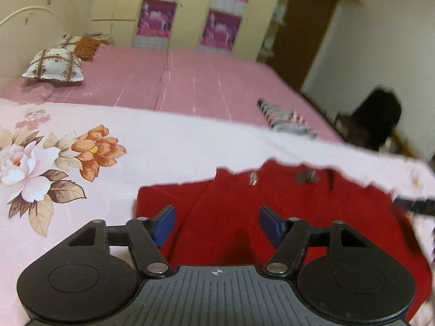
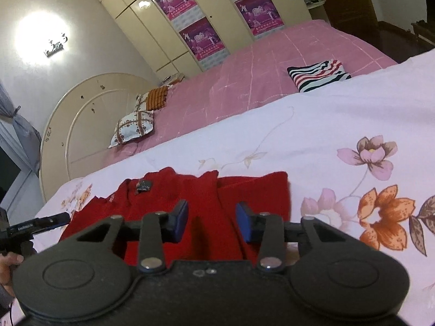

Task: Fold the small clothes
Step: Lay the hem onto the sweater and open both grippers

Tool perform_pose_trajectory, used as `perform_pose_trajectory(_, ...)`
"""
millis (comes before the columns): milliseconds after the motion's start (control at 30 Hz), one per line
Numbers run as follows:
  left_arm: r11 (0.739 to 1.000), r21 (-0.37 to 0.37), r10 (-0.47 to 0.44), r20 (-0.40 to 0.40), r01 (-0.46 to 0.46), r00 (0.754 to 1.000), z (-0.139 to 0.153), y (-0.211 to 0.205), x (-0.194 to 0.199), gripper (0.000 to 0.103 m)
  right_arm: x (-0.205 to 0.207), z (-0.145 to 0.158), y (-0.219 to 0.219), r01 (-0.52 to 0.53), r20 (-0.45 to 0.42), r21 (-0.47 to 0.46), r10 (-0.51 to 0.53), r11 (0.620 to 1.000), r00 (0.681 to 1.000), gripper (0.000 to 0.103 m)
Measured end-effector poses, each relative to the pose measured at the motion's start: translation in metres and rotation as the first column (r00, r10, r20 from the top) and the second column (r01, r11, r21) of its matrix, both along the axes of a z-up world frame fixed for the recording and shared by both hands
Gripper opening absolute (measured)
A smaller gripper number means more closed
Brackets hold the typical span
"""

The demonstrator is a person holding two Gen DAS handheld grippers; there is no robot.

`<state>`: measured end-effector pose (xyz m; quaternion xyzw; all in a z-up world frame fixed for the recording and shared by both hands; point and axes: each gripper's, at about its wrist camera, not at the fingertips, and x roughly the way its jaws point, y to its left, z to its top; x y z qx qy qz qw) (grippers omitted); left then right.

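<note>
A small red garment (image 1: 272, 217) lies spread on a white floral sheet (image 1: 163, 146); it also shows in the right wrist view (image 2: 206, 203). A small grey label (image 2: 142, 185) sits near its far edge. My left gripper (image 1: 216, 222) is open and empty, its blue pads low over the red cloth. My right gripper (image 2: 212, 221) is open and empty, also low over the red cloth. The other gripper's black tip (image 2: 40, 224) reaches in at the garment's left edge in the right wrist view.
A folded striped garment (image 2: 319, 74) lies on the pink bedspread (image 2: 258, 81) beyond the sheet. Patterned pillows (image 1: 54, 66) sit by the cream headboard (image 2: 89, 125). A wardrobe with purple posters (image 1: 190, 13) stands behind. A dark chair (image 1: 378, 119) stands beside the bed.
</note>
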<state>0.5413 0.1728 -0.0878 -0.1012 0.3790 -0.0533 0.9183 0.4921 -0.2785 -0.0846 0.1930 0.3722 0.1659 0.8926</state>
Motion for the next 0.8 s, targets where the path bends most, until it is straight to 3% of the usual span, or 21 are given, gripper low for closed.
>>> perform_pose_trajectory(67,0.999,0.033,-0.020,-0.048,0.022,0.999,-0.005,-0.006,0.006,0.068,0.003,-0.001,0.003,-0.011,-0.014,-0.027,0.011,1.000,1.000,0.028)
perform_pose_trajectory(133,0.997,0.062,-0.037,-0.065,0.041,0.997,-0.009,-0.013,0.007,0.051,0.006,-0.001,0.009,-0.026,-0.019,-0.064,0.025,0.998,1.000,0.026)
perform_pose_trajectory(200,0.994,0.097,-0.043,-0.044,0.047,0.998,-0.009,-0.018,0.005,0.016,0.006,0.002,0.015,-0.036,-0.011,-0.107,0.035,0.994,0.999,0.010)
perform_pose_trajectory(267,0.991,0.126,-0.043,-0.003,0.043,0.999,-0.003,-0.022,-0.002,0.008,0.004,0.004,0.021,-0.047,0.009,-0.154,0.049,0.987,0.999,0.009)
perform_pose_trajectory(333,0.985,0.170,-0.047,0.053,0.037,0.997,0.002,-0.026,-0.012,0.005,-0.001,0.010,0.028,-0.047,0.053,-0.228,0.061,0.972,0.997,0.008)
perform_pose_trajectory(400,0.985,0.170,-0.057,0.120,0.036,0.991,0.008,-0.027,-0.024,0.005,-0.008,0.016,0.033,-0.050,0.102,-0.283,0.081,0.958,0.991,0.007)
perform_pose_trajectory(533,0.994,0.107,-0.008,0.320,-0.028,0.947,0.023,-0.017,-0.050,0.005,-0.020,0.029,0.040,-0.045,0.206,-0.343,0.122,0.938,0.971,0.007)
perform_pose_trajectory(567,0.991,0.114,0.021,0.337,-0.064,0.941,0.025,-0.016,-0.051,0.005,-0.023,0.033,0.041,-0.038,0.241,-0.352,0.130,0.935,0.962,0.006)
perform_pose_trajectory(633,0.987,0.120,0.063,0.310,-0.105,0.949,0.023,-0.012,-0.044,0.005,-0.025,0.039,0.043,-0.011,0.287,-0.369,0.126,0.929,0.950,0.006)
perform_pose_trajectory(700,0.980,0.156,0.095,0.190,-0.125,0.977,0.009,-0.012,-0.025,0.005,-0.018,0.038,0.042,0.030,0.303,-0.379,0.094,0.925,0.948,0.006)
perform_pose_trajectory(800,0.969,0.228,0.082,0.073,-0.096,0.994,-0.013,-0.023,-0.011,0.005,0.004,0.018,0.036,0.058,0.201,-0.367,0.018,0.928,0.979,0.006)
